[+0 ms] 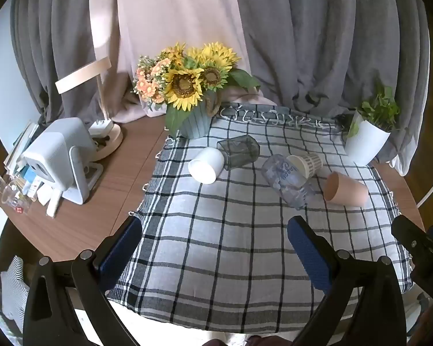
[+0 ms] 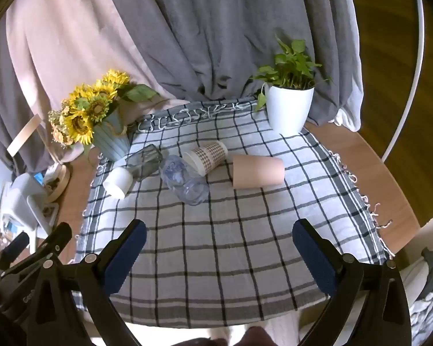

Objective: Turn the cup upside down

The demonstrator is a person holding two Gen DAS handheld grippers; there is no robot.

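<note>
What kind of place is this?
Probably a home, at a round wooden table with a checked cloth, sunflowers in a pot, a lamp, and curtains behind.

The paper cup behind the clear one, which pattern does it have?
The paper cup has a brown check on cream, clearest in the right wrist view.

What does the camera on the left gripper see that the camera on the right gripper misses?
Only the left wrist view shows the white boxy device on its stand in full, the clutter of small items beside it, and the whole beige lamp head.

Only the right wrist view shows the green potted plant in the white pot whole and upright, plus the bare wooden table edge on the right.

Both share the checked cloth, the sunflower bouquet and five cups lying on their sides, among them the pink cup.
</note>
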